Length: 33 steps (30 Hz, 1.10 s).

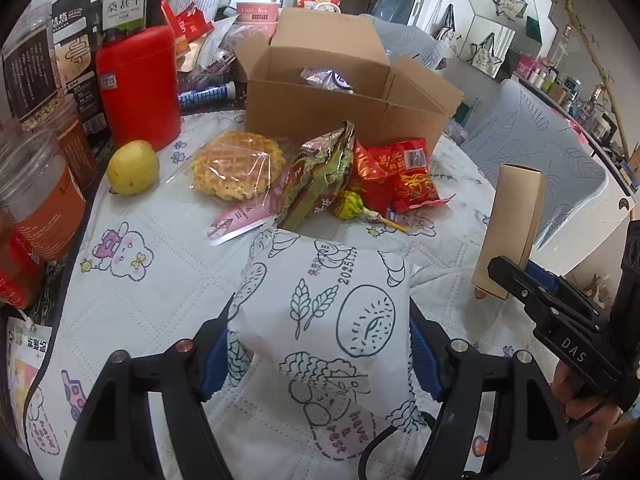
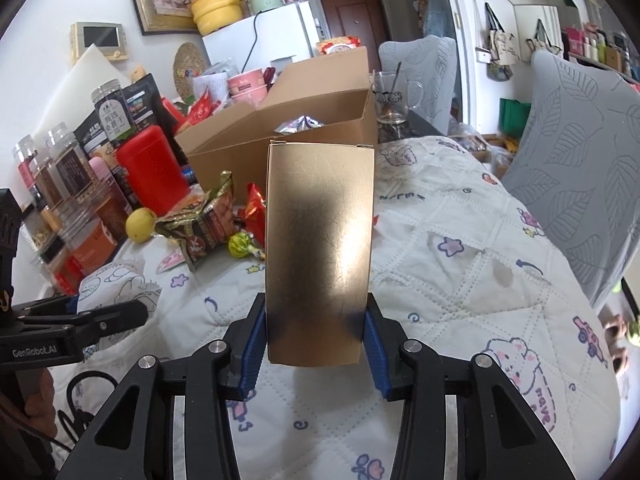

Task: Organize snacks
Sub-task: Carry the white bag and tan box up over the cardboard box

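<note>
Left gripper (image 1: 320,344) clamps a white pouch (image 1: 324,320); right gripper (image 2: 314,344) grips a gold box (image 2: 320,248). Only the right view shows the fridge (image 2: 260,40) at 12 o'clock. Carton (image 1: 340,104) sits on a quilted cloth (image 1: 152,280).

Between left fingers (image 1: 216,356): white packet (image 1: 324,320), matt, paper-like with line drawings. Between right fingers (image 2: 252,348): gold carton (image 2: 320,248), card with metallic sheen, faintly scuffed. Finger pads — ribbed blue, probably rubber. Beneath both: quilted cloth cover (image 2: 460,280), stitched, soft-looking. Beyond fingertips: cardboard box (image 1: 340,108), plain matt brown; foil wrappers (image 1: 400,172), glossy, crinkled.
</note>
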{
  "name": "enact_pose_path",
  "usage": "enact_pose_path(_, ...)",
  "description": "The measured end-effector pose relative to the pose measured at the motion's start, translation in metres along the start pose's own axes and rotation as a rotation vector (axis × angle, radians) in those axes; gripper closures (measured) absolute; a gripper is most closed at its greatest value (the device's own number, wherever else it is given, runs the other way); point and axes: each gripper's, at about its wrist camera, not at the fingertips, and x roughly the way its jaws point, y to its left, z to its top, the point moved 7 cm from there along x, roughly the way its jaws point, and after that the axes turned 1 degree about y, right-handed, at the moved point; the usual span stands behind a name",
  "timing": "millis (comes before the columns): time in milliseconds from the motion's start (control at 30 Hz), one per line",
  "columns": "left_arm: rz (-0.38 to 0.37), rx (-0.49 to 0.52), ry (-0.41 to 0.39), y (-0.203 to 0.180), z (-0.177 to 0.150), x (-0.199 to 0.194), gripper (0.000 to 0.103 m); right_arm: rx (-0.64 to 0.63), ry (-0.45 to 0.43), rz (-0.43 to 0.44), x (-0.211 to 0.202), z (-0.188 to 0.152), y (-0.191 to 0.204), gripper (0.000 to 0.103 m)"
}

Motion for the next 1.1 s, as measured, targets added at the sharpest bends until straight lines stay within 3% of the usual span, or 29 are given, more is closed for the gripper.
enact_pose_path(600, -0.059, 0.043, -0.155, -0.027, 0.001, -0.062, 0.029, -0.023, -0.112, 0.037, -0.06, -0.002, 0.022, 0.059)
enact_pose_path(1100, -0.093, 0.063, -0.272, -0.041, 0.039, -0.092, 0.029, -0.085, -0.147, 0.093, -0.081, 0.02, 0.041, 0.059)
